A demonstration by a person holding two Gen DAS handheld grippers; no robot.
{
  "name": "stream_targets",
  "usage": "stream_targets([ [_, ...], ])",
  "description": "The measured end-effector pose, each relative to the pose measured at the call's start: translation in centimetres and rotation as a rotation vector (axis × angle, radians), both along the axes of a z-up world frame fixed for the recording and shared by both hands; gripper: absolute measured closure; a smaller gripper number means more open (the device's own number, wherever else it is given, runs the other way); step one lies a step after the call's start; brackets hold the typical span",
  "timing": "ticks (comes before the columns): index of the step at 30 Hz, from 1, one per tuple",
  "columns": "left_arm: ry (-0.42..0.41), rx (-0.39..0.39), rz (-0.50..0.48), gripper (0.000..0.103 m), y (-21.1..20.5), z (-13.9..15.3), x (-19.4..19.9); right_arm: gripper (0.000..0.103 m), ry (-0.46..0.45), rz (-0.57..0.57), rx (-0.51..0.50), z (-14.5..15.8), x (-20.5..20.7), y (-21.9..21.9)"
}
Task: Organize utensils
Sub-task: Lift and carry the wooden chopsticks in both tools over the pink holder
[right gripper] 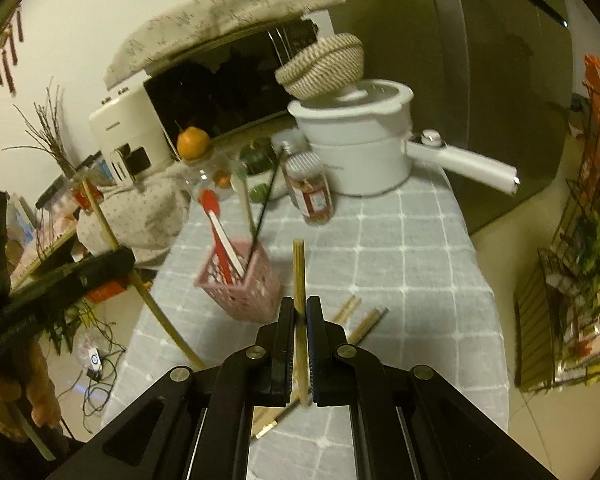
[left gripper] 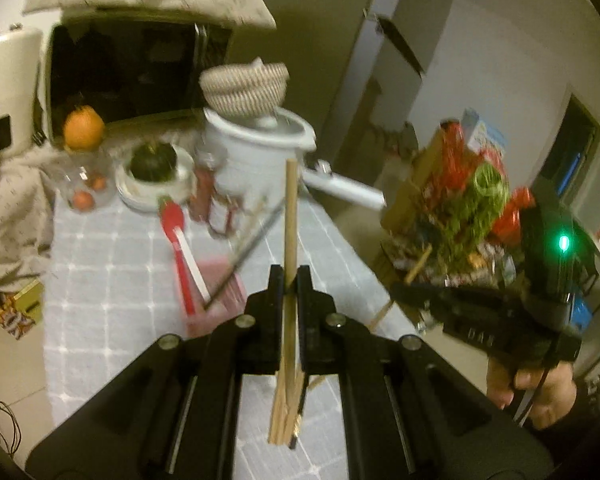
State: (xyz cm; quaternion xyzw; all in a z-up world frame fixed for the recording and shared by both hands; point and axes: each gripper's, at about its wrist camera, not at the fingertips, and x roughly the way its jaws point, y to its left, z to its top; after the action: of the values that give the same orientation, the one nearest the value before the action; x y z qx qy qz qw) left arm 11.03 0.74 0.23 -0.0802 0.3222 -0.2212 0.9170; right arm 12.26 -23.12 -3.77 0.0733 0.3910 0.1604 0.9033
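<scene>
A pink slotted utensil basket (right gripper: 242, 280) stands on the grey checked tablecloth; it also shows in the left wrist view (left gripper: 220, 296). It holds a red and white spatula (right gripper: 219, 232), a green-tipped stick and a black chopstick (right gripper: 266, 204). My left gripper (left gripper: 290, 276) is shut on a wooden chopstick (left gripper: 289, 216), held upright above the table. My right gripper (right gripper: 300, 312) is shut on another wooden chopstick (right gripper: 299, 276), just right of the basket. Several loose chopsticks (right gripper: 360, 320) lie on the cloth below my right gripper.
A white electric pot (right gripper: 360, 148) with a long handle carries a woven basket (right gripper: 324, 64). A spice bottle (right gripper: 310, 184), a glass jar with an orange (right gripper: 194, 142), a plate with a squash and a cloth-covered microwave stand behind. The table edge falls off at right.
</scene>
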Motion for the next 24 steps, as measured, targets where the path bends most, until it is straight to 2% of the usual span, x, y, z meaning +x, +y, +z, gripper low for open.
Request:
stream_targets([
  [6, -0.128, -0.006, 0.077, 0.096, 1.4, 3.1, 1.1, 0.097, -0.057, 0.008, 0.012, 1.5, 0.5, 1.0],
  [12, -0.207, 0.041, 0.144, 0.096, 1.6, 2.4, 3.3, 0.097, -0.068, -0.003, 0.020, 2.0, 0.6, 0.7],
  [24, -0.184, 0.137, 0.187, 0.096, 0.8, -2.1, 6.8, 0.097, -0.072, -0.017, 0.030, 2.3, 0.6, 0.1],
])
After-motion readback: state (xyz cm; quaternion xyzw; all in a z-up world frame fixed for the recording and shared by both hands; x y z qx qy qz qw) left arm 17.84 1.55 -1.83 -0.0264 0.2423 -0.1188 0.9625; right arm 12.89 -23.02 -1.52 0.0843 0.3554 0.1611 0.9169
